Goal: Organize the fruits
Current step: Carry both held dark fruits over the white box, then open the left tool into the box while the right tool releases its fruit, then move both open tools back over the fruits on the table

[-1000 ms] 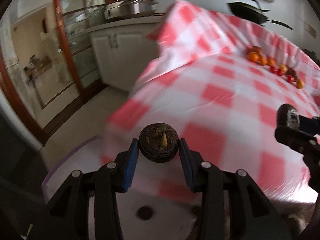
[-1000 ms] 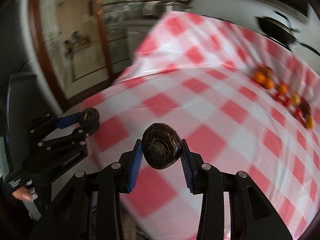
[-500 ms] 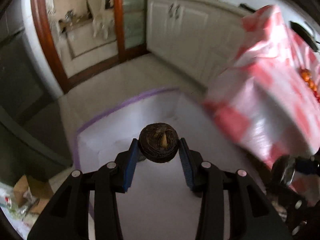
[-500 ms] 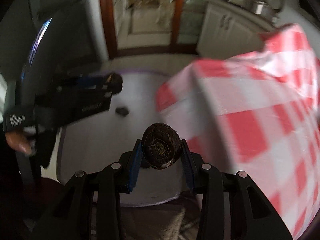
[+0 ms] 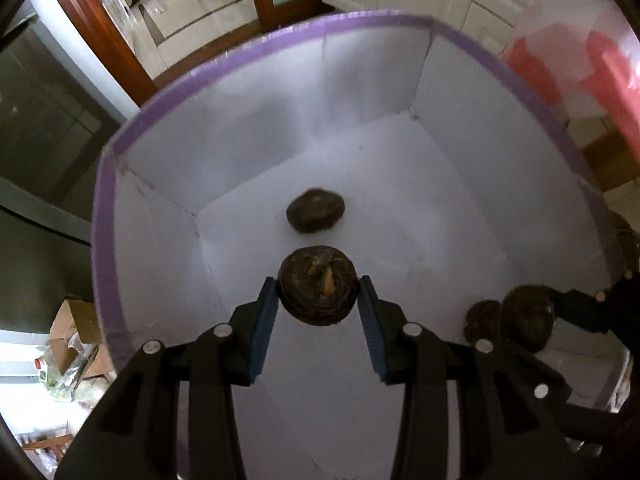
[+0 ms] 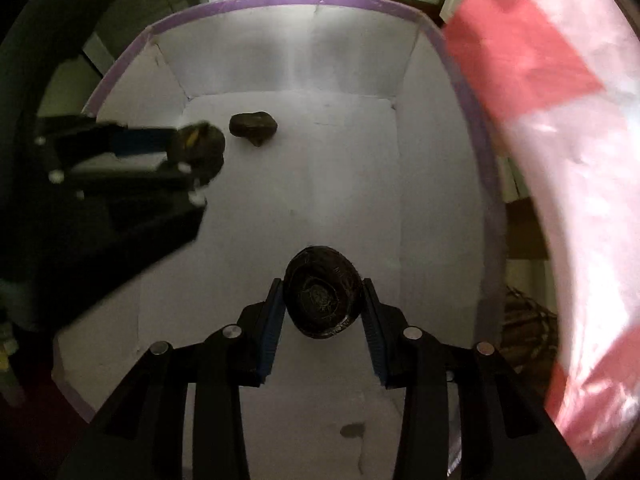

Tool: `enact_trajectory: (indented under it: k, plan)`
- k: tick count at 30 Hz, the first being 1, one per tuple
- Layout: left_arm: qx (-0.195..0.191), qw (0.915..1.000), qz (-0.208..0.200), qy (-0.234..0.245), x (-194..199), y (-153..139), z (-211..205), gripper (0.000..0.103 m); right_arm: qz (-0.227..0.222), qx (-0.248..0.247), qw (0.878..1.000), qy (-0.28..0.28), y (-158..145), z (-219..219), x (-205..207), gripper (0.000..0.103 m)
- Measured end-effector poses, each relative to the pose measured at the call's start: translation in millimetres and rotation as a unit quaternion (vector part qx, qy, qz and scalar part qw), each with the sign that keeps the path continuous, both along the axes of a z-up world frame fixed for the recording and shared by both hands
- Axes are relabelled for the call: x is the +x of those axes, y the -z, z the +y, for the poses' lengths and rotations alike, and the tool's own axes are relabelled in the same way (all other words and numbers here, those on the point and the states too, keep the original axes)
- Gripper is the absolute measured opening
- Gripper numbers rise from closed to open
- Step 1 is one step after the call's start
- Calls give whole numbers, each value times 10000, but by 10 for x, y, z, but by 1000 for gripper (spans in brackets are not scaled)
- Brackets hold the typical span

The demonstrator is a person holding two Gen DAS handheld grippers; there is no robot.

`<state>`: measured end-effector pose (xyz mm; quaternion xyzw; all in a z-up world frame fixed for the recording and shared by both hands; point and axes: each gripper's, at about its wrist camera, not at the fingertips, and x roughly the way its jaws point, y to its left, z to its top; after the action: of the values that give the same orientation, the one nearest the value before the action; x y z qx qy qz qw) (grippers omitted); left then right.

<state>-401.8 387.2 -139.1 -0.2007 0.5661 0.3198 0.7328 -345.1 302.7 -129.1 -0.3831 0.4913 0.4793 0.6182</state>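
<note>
Both grippers, left (image 5: 318, 298) and right (image 6: 322, 300), now hang over the box (image 5: 248, 44) instead of the tablecloth (image 6: 560, 120) (each clamped on a dark fruit), so dropping seems next.

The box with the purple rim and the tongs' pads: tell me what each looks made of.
Box: looks like white paperboard or foam board, matte, judging by its flat creased panels and seamed corners; the purple rim looks like tape. Pads: blue, ribbed, probably rubber or soft plastic, set on black matte plastic arms.
</note>
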Motion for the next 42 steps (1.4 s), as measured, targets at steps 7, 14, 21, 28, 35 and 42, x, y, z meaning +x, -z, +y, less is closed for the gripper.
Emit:
enact_trajectory:
  k: [7,14,21,28,35,42]
  plan:
    - [72,10000,40,-23,22,-4,-15,42,-9,-120,9999,65,93,47,54,39]
    - [200,9995,-43,-228,46,-48,-20,76,-66,-23,9999,137,19,27,61,47]
    - [117,9994,-70,-316,43,-46,30,78,-50,62,9998,185,-23,-4,79,52]
    - [126,9994,-90,-320,45,-69,76,78,-31,140,9996,234,-62,1,96,54]
    - [311,9988,-99,-364,34,-176,178,78,-47,295,9993,233,-181,-25,80,55]
    - [990,9926,-399,-583,40,-675,201,79,190,1091,9938,-28,-739,-241,22,55]
